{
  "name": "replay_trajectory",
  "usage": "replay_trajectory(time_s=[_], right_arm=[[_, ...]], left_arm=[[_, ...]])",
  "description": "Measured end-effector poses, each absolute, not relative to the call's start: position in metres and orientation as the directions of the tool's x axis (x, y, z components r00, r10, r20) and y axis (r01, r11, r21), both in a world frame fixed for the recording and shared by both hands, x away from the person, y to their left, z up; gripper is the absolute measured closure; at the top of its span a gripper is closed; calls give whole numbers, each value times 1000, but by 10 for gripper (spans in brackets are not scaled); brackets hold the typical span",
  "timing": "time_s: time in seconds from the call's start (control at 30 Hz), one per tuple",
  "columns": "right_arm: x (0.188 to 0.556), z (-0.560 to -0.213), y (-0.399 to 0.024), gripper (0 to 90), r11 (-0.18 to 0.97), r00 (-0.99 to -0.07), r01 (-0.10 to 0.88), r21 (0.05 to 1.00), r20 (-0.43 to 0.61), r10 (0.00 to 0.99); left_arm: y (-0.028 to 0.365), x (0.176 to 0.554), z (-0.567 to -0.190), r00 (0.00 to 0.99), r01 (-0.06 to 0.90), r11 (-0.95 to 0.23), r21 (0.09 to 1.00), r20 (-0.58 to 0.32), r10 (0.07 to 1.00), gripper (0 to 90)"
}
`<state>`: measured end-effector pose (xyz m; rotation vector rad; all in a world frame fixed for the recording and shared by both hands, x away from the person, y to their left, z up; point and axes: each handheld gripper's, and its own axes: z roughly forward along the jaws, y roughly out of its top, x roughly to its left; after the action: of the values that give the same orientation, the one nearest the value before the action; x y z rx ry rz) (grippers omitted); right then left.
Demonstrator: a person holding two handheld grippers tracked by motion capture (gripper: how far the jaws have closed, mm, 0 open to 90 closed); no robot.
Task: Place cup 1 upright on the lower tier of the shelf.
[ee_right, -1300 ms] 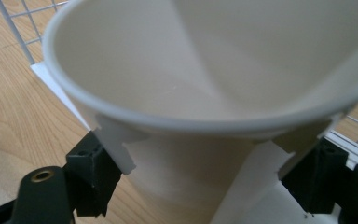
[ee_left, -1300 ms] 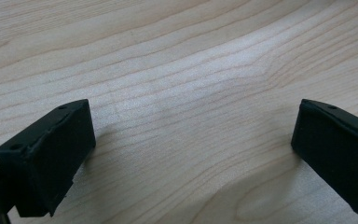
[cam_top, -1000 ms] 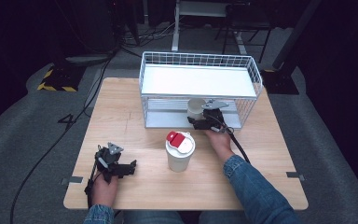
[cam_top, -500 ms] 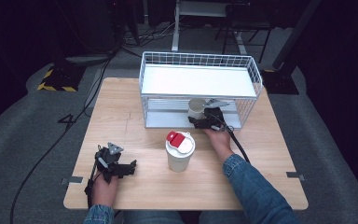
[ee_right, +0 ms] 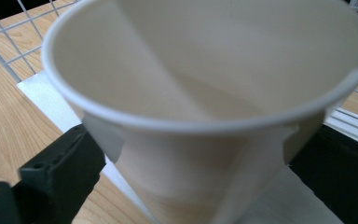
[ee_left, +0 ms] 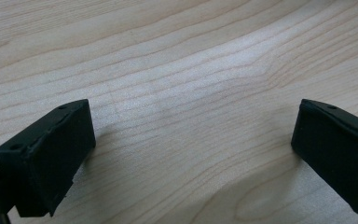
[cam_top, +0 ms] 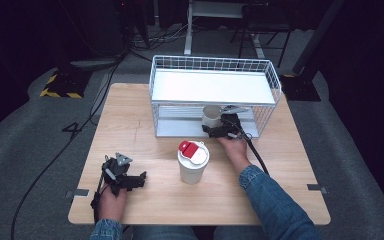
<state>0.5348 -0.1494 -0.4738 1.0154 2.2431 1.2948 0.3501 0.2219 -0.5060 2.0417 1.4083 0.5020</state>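
My right claw point(cam_top: 219, 129) reaches into the lower level of the white wire rack point(cam_top: 265, 87) at the far side of the bench point(cam_top: 145, 125), and its jaws have just been opening: in the right gripper view they stand on either side of the white paper cup point(ee_right: 205, 116), the cup's wall between them, the left one close against it, the right one seemingly a little apart, so I read the grip as let go rather than pressing. The cup point(cam_top: 211, 116) stands upright on the rack's white bottom tray, mouth up and empty, tucked under the upper shelf, which I take to be where it was meant to be set down. Nearer to me, at the middle of the bench, a taller white lidded cup with a red tab point(cam_top: 193, 161) stands well apart from the rack, untouched. My left claw point(cam_top: 130, 177) rests on the near left of the bench with its jaws spread wide over bare wood, holding nothing; I judge it is parked there to keep out of the right hand's way.
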Motion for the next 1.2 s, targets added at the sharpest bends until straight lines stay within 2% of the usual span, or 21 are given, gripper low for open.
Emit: replay_trajectory(time_s=[0.17,0.5,0.73,1.2], right_arm=[[532,-472,-152,3,326,-679,413,851,49,733],[510,-462,-169,3,316,-680,403,859,51,731],[484,-442,-189,3,314,-707,357,880,34,707],[450,-415,-231,4,293,-715,327,898,32,698]], left_arm=[[222,351,-506,364,702,-254,665,-28,931,1],[222,351,-506,363,702,-254,665,-27,932,1],[223,352,-506,377,701,-264,663,-30,926,1],[226,354,-506,385,697,-271,664,-29,922,2]])
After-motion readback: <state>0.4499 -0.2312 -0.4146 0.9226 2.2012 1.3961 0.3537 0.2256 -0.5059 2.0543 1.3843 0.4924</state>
